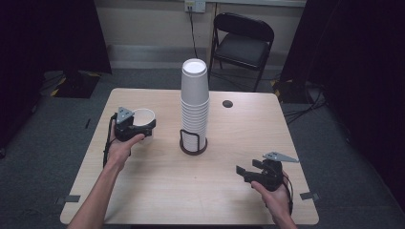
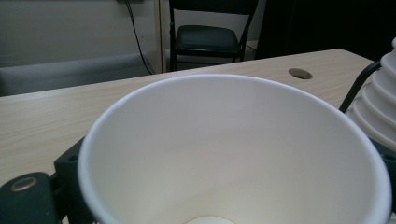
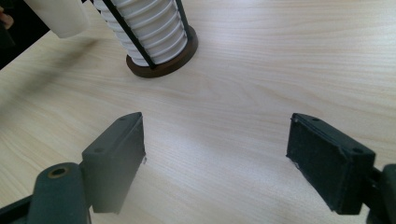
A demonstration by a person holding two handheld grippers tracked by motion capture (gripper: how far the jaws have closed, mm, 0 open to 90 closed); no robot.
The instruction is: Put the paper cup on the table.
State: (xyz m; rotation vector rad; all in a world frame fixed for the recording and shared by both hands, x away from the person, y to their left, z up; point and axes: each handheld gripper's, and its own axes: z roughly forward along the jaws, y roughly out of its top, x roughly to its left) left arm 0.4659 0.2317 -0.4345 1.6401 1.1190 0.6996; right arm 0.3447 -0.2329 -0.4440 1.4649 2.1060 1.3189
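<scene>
A white paper cup [image 1: 143,117] sits upright, mouth up, in my left gripper [image 1: 138,128] above the table's left side. In the left gripper view the cup [image 2: 233,149] takes up most of the frame, its empty inside facing the camera, with black jaws at both sides. A tall stack of white cups [image 1: 195,102] stands upside down in a dark wire holder [image 1: 193,144] at the table's middle. My right gripper [image 1: 248,171] hovers open near the front right, nothing between its fingers [image 3: 116,158]. The holder's base [image 3: 161,63] lies ahead of it.
The wooden table [image 1: 157,191] has a round cable hole [image 1: 228,103] behind the stack. A black folding chair [image 1: 243,43] stands beyond the far edge, with cables on the floor around it. Bare wood lies between the right gripper and the stack.
</scene>
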